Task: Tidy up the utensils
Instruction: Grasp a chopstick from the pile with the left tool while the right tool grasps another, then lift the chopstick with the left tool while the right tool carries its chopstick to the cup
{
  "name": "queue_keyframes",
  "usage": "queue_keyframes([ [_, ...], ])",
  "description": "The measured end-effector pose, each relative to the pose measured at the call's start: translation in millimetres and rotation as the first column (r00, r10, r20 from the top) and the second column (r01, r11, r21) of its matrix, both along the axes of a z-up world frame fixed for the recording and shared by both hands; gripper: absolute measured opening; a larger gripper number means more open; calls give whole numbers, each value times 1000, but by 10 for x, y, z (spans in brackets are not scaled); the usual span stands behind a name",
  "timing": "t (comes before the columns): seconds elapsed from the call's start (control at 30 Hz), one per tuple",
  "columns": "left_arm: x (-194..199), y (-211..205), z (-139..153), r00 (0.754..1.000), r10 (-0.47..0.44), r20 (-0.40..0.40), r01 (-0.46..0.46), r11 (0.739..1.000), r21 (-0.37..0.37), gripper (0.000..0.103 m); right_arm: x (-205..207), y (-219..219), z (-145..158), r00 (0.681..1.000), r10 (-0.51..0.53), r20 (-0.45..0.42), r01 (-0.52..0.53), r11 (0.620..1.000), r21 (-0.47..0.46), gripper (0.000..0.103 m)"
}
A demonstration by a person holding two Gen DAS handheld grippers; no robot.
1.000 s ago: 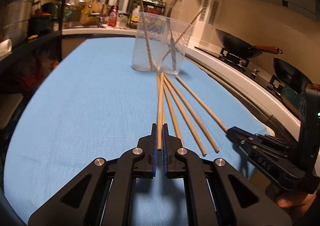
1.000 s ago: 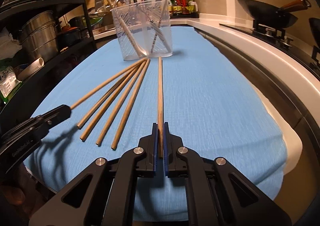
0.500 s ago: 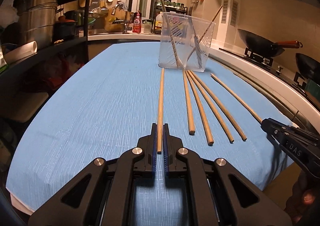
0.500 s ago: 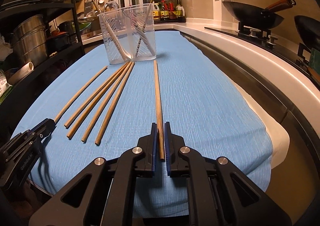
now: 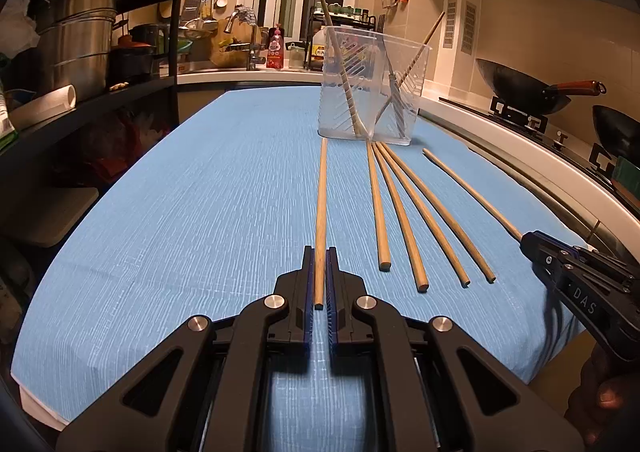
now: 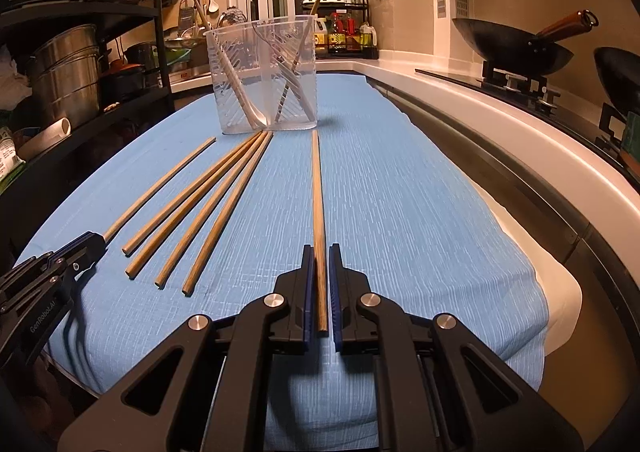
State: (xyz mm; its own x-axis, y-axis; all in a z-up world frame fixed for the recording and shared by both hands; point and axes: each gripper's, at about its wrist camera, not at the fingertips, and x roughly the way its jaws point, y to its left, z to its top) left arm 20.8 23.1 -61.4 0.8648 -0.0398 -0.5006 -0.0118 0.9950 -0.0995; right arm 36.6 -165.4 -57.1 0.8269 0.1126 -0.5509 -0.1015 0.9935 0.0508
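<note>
Item: we hold one chopstick (image 5: 320, 212) clamped in our left gripper (image 5: 319, 272), another chopstick (image 6: 319, 228) in our right gripper (image 6: 320, 276). Change: both now fanned apart from four loose chopsticks (image 5: 416, 212) on the cloth (image 5: 200, 212), ready for the holder (image 5: 372, 88).

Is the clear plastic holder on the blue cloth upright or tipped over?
Upright. The clear holder stands on its base on the blue cloth, open rim up, with utensils leaning inside it.
</note>
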Motion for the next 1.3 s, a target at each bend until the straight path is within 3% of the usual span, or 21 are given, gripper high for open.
queue_keyframes([
  [1.03, 17, -9, 42, 1000, 2, -3, -2, 1000, 27, 5, 3, 4, 2, 1000, 16, -6, -16, 1000, -10, 6],
  [1.3, 8, -50, 166, 999, -7, 33, 6, 999, 35, 5, -76, -4, 212, 1000, 21, 9, -21, 1000, -13, 6],
])
